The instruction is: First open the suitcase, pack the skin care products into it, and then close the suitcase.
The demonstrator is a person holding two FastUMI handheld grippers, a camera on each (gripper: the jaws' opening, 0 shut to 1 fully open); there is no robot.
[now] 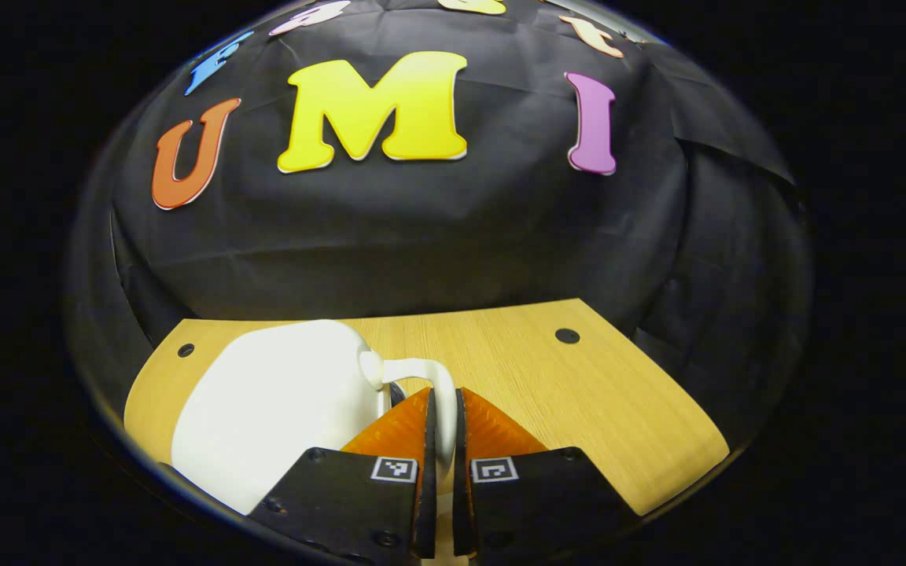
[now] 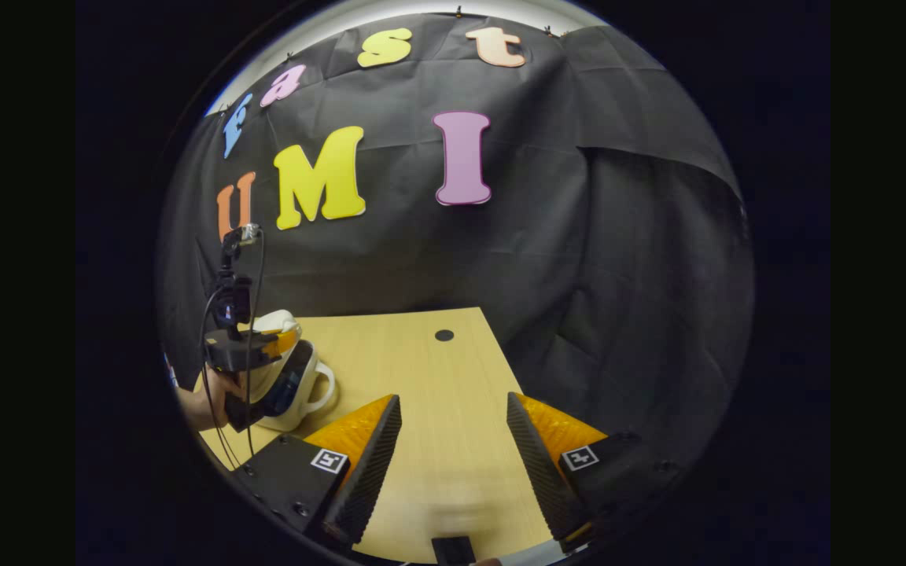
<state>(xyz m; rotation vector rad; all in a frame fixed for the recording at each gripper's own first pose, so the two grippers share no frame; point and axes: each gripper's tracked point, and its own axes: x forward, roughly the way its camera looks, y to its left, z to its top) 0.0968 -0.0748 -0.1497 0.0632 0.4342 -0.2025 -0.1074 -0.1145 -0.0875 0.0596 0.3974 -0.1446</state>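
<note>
Suitcase (image 1: 280, 409), small white hard-shell, sits at the left end of the counter (image 1: 579, 393); my left hand-held gripper (image 1: 442, 440) is clamped on its white loop handle (image 1: 429, 377), I'd say to get leverage for opening or steadying the case. Right hand-held gripper (image 2: 453, 440) hovers over bare counter, fingers spread wide and holding nothing, likely free for the products.

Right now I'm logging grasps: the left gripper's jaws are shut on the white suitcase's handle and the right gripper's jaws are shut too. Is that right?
Not quite. The right gripper is open: in the right gripper view its jaws stand wide apart over the bare wooden table. The rest holds: in the left gripper view the left gripper is shut on the handle of the white suitcase.
</note>
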